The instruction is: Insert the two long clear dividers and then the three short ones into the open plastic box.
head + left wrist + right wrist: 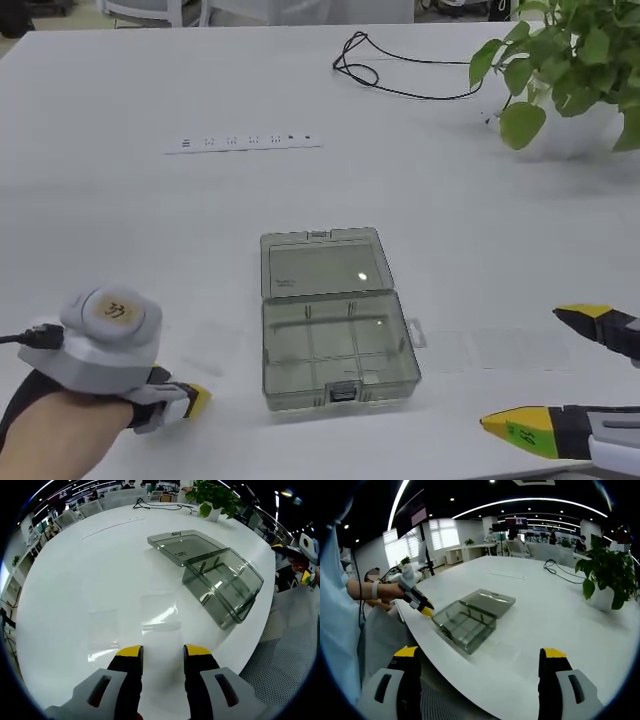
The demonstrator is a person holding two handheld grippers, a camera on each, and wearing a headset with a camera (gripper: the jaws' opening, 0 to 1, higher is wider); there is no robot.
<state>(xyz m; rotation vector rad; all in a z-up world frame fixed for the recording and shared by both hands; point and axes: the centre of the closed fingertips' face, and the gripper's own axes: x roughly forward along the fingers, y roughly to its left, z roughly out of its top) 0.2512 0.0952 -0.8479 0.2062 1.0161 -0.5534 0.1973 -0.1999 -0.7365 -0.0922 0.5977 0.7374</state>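
Box (340,350), smoky clear plastic, open mid-bench (120,200), lid flat behind it. Dividers (160,611): thin flat clear rectangles just left of box; further clear sheets (500,348) just right of it. Probably light, stiff, slippery; pinch one edge. Left tool (162,652) narrowly parted, empty. Right tool (480,652) spread wide, empty.

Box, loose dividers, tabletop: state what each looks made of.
Box: smoky-grey translucent plastic, glossy. The table shows through its walls and the lid catches a glint of light.
Clear dividers: probably thin colourless plastic sheet, nearly invisible except for reflections along the edges.
Tabletop: smooth white surface with a soft sheen, either laminate or painted; the look leaves that open.
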